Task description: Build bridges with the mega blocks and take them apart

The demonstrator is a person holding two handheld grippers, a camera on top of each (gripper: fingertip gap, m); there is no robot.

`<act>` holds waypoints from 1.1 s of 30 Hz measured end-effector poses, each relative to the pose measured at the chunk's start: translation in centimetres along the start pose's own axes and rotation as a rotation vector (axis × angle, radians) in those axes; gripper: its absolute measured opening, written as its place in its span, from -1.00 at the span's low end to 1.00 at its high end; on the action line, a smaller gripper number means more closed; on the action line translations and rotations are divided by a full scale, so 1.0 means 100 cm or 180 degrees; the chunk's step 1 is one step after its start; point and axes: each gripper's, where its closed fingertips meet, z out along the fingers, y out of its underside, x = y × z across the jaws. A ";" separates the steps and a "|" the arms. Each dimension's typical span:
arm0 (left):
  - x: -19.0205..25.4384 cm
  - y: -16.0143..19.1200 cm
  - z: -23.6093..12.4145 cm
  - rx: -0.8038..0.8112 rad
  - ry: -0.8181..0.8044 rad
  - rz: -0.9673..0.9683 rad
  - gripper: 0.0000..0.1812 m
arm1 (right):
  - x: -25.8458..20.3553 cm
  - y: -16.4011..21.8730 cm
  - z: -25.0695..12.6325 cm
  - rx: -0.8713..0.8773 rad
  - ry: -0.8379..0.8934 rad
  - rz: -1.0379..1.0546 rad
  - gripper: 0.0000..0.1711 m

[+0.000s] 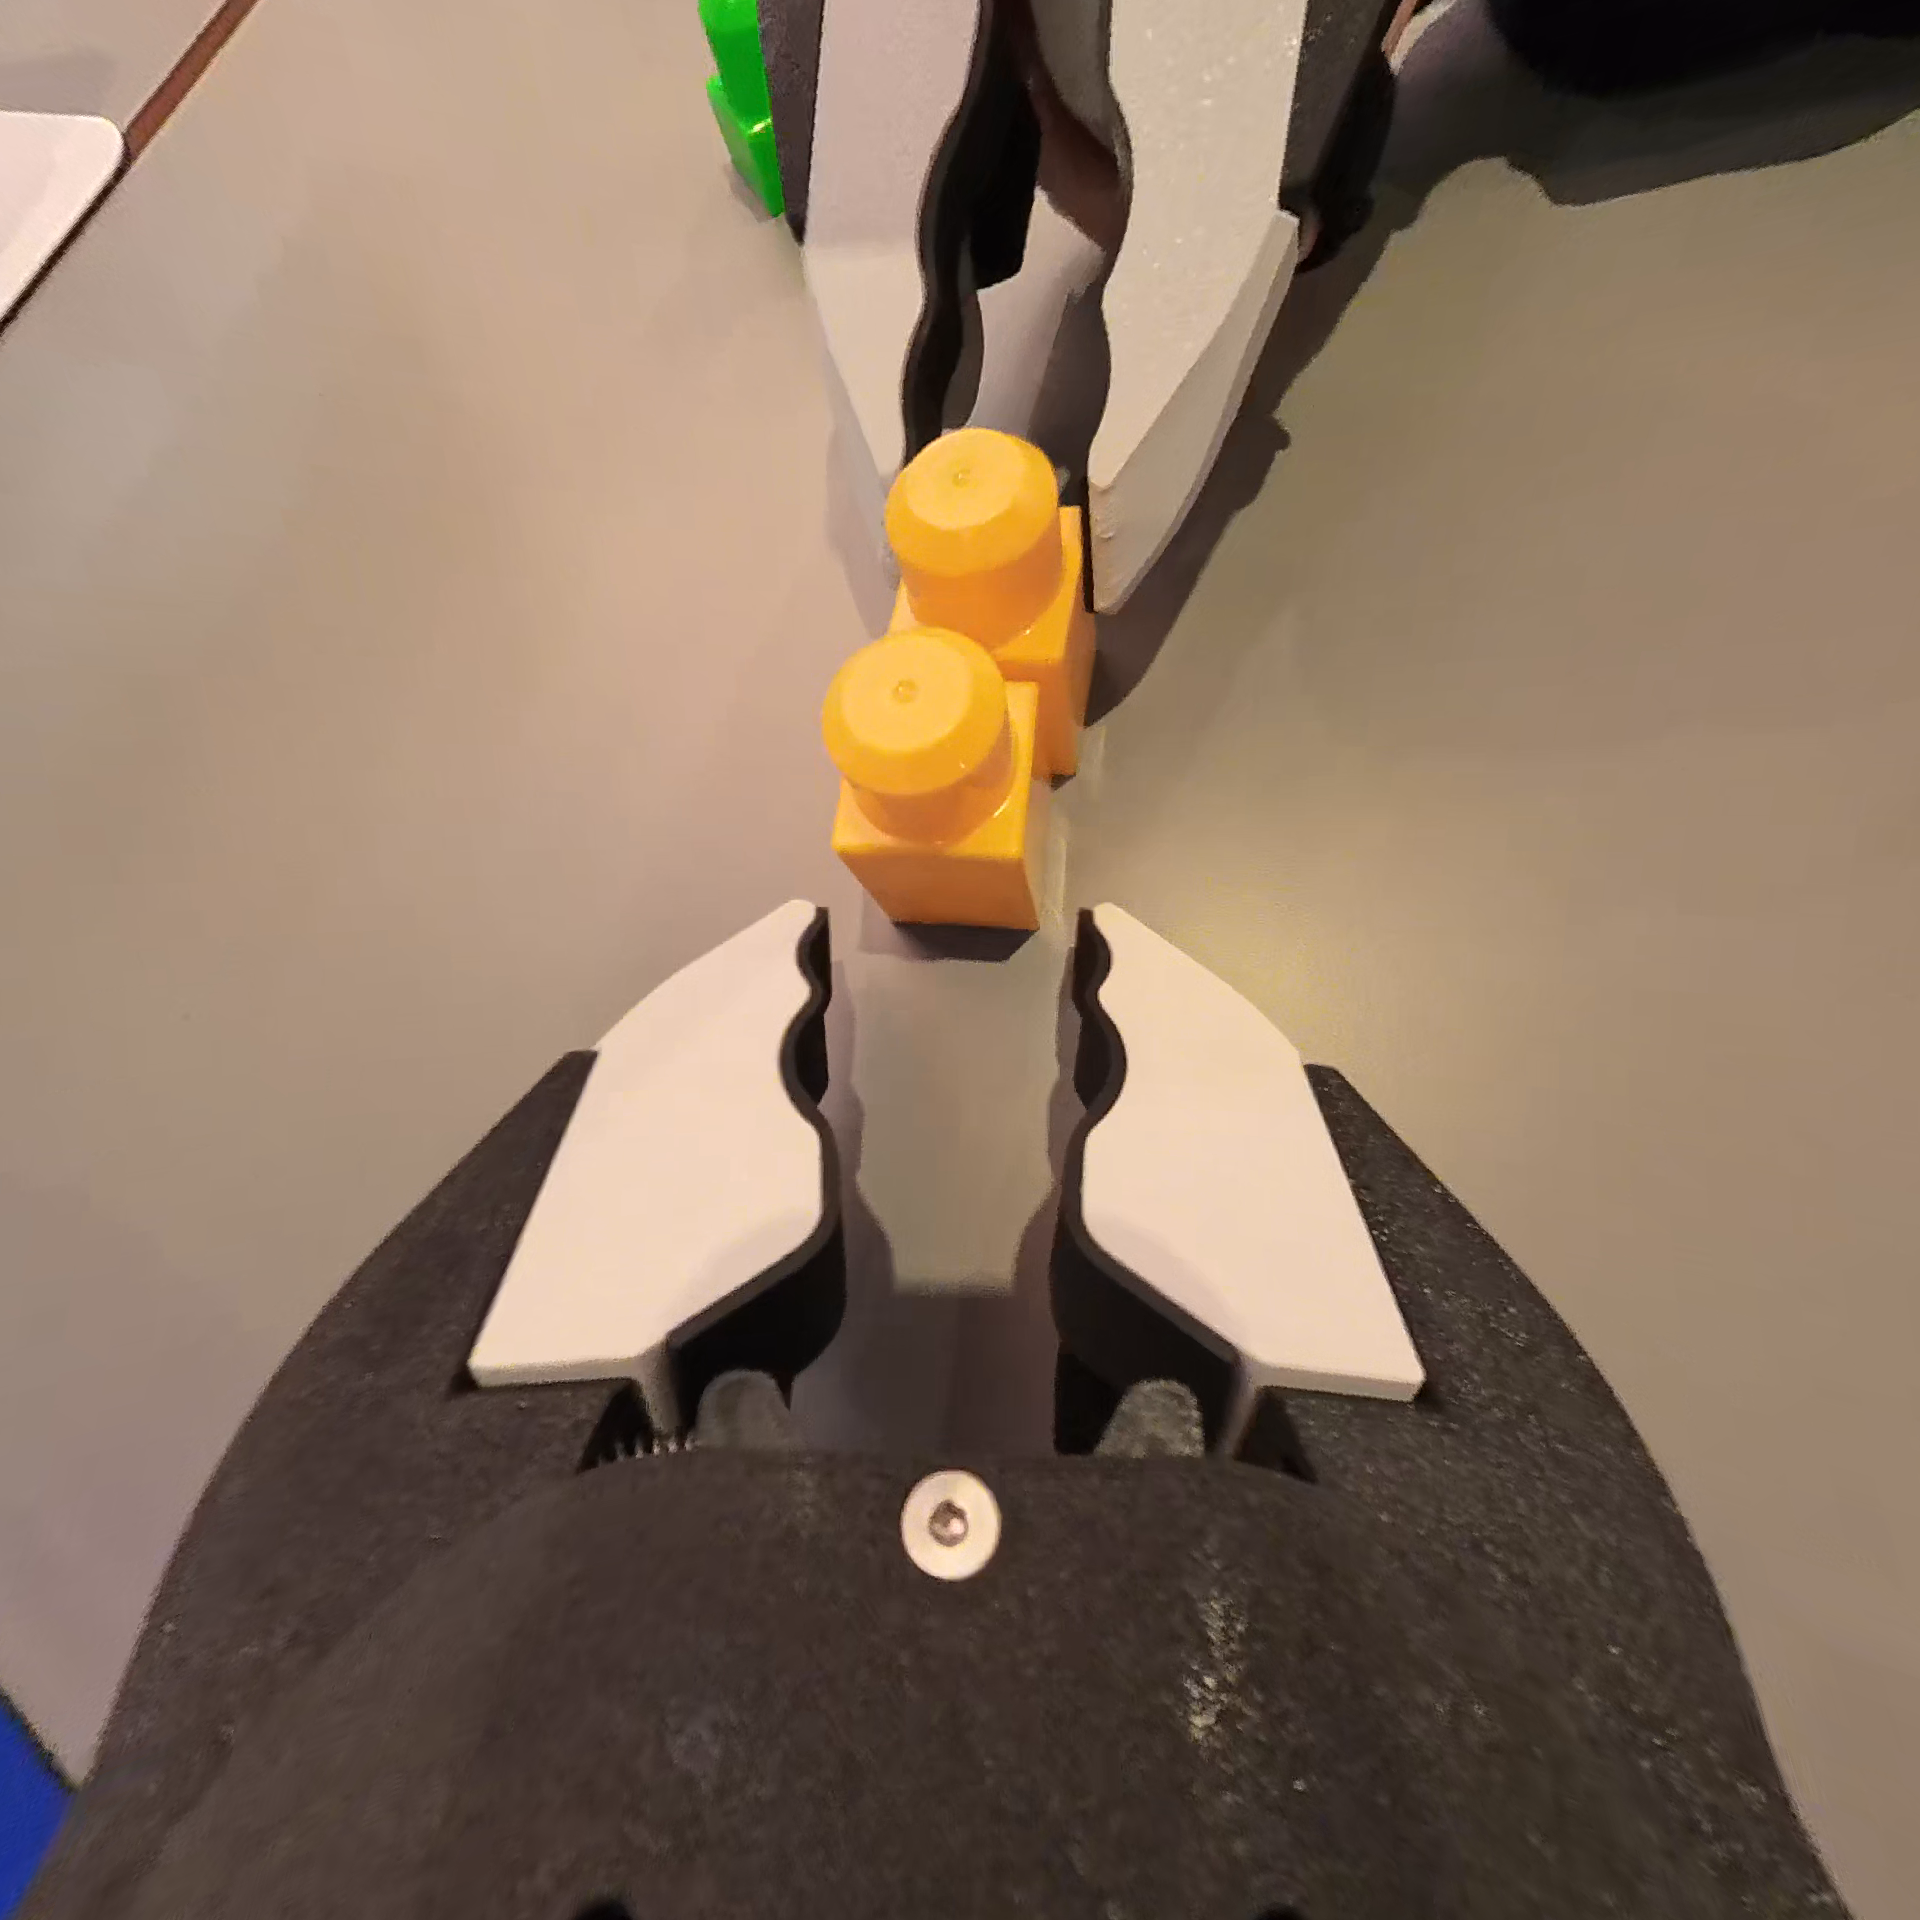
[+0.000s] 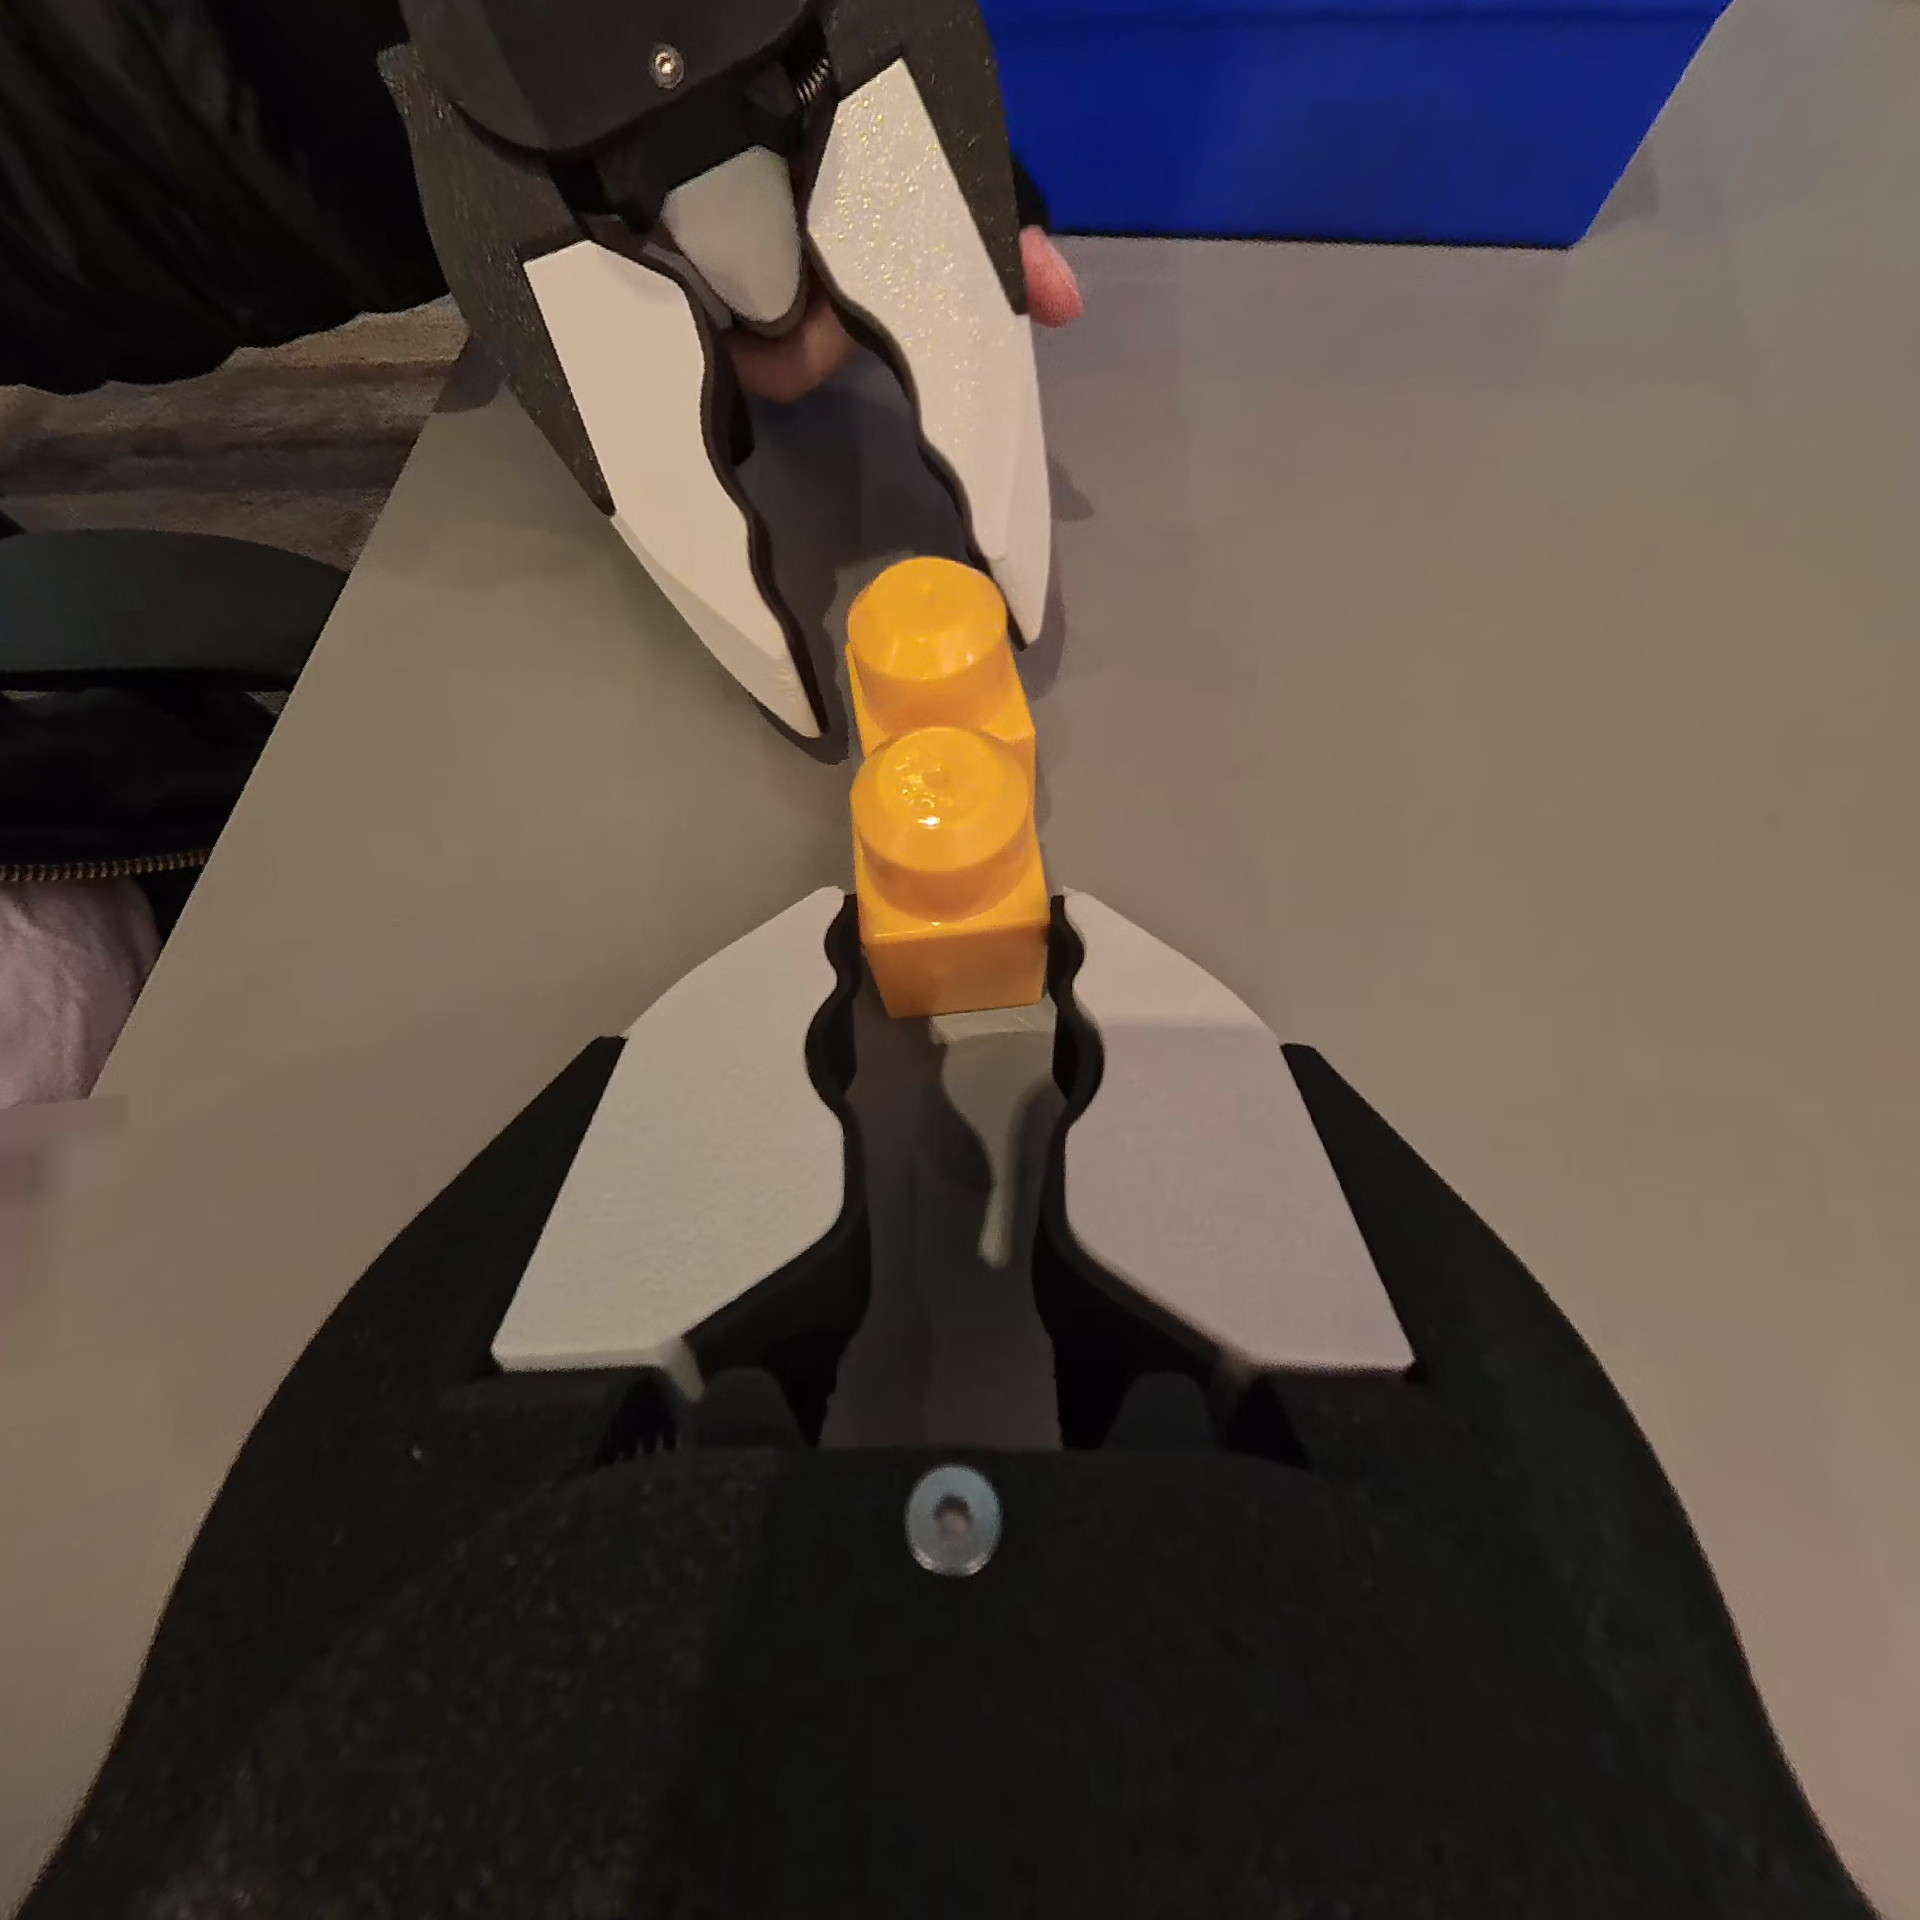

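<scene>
Two yellow single-stud blocks stand touching on the grey table (image 1: 416, 623), slightly offset. In the left wrist view the near block (image 1: 935, 821) sits just ahead of my left gripper (image 1: 954, 920), which is open with nothing between its fingers. The far block (image 1: 987, 561) sits between the tips of my right gripper (image 1: 997, 535). In the right wrist view my right gripper (image 2: 948, 906) is shut on the near block (image 2: 951, 925), pads against both its sides. The other block (image 2: 930, 665) lies beyond, with the open left gripper (image 2: 914, 675) at its far end.
A green block (image 1: 743, 114) stands on the table behind the right gripper. A blue bin (image 2: 1299, 114) sits at the far side of the right wrist view. The table edge (image 2: 343, 613) runs along the left there. A white flat object (image 1: 52, 197) lies at the far left.
</scene>
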 end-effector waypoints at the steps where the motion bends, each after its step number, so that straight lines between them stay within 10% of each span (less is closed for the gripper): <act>1: -0.001 -0.001 0.000 0.0022 0.0002 -0.0015 -0.52 | 0.000 -0.001 0.001 0.0001 -0.0011 0.0001 -0.61; 21: -0.005 -0.007 0.014 0.0086 0.0071 -0.0082 -0.58 | 0.004 -0.001 0.001 0.0004 0.0028 -0.0019 -0.61; 28: -0.010 0.000 -0.016 0.0319 -0.0595 -0.1008 -0.23 | 0.004 0.000 -0.007 0.0080 0.0119 0.0036 -0.43; 33: 0.001 0.002 -0.018 0.0175 -0.1296 -0.1309 -0.31 | 0.000 0.017 -0.015 -0.0143 0.0048 0.0013 -0.72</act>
